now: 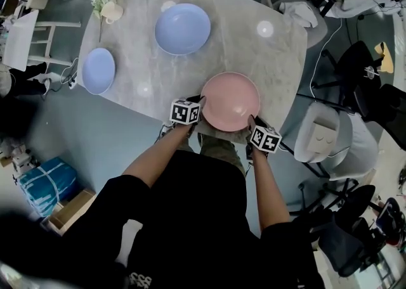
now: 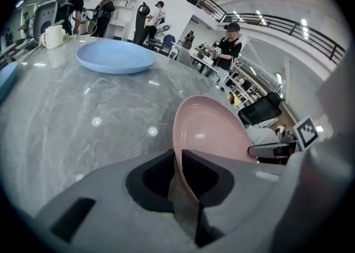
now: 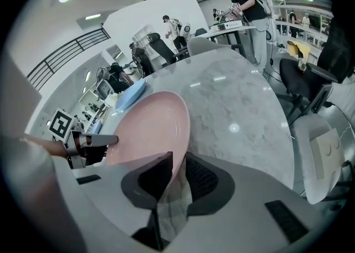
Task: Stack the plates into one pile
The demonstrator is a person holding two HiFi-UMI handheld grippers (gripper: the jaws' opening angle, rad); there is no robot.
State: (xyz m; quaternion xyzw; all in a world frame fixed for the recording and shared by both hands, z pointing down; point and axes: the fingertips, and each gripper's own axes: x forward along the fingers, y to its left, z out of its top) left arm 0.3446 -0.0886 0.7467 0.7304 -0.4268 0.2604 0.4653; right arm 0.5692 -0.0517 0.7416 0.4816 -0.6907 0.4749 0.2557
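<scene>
A pink plate lies at the near edge of the marble table. My left gripper is at its left rim and my right gripper at its near-right rim. In the left gripper view the pink plate's rim runs between the jaws of the left gripper, pinched. In the right gripper view the pink plate's rim sits in the narrow gap of the right gripper, which is shut on it. A large blue plate lies farther back and a small blue plate at the left edge.
A white mug with flowers stands at the table's far left corner. White chairs stand to the right of the table and another chair beyond it. People stand in the room behind, away from the table.
</scene>
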